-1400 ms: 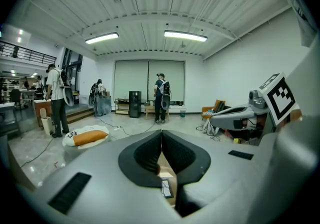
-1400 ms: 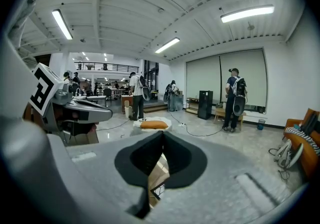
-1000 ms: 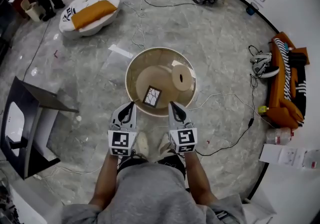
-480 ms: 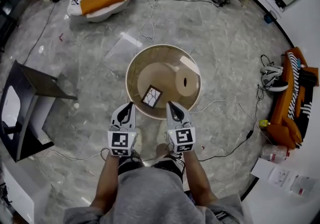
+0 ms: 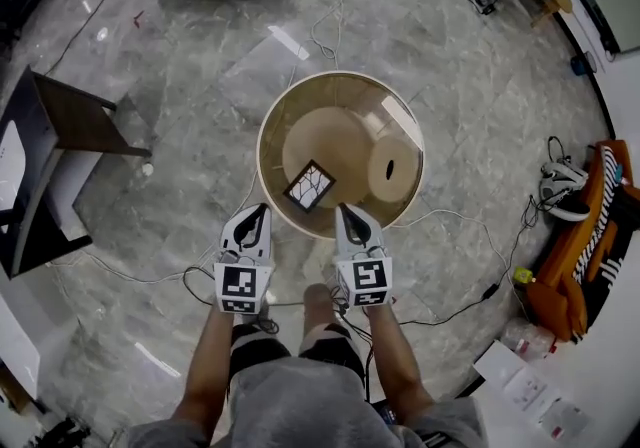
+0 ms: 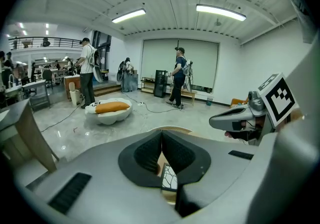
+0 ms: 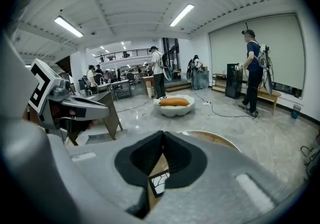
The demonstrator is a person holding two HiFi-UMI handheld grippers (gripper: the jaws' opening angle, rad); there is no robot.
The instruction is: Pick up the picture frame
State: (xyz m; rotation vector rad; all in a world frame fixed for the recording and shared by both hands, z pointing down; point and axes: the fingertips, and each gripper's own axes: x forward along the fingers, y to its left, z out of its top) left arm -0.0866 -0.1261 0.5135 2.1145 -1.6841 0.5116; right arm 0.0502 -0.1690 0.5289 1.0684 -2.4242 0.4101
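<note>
Black-edged frame [image 5: 309, 185] sits on table [image 5: 262, 141] near its front rim, just beyond both tips. Left gripper [image 5: 256, 210] and right gripper [image 5: 344, 209] are pressed together, empty. Spread one first, then straddle a frame edge squarely.

A big open lab hall: polished stone floor [image 5: 180, 186] trailing cables [image 7: 219, 114], ceiling strip lights [image 6: 220, 12], wall screen [image 6: 155, 55], railed mezzanine [image 6: 30, 43].

Head view overhead, gripper views low, forward — sharing picture frame [image 5: 309, 186]
</note>
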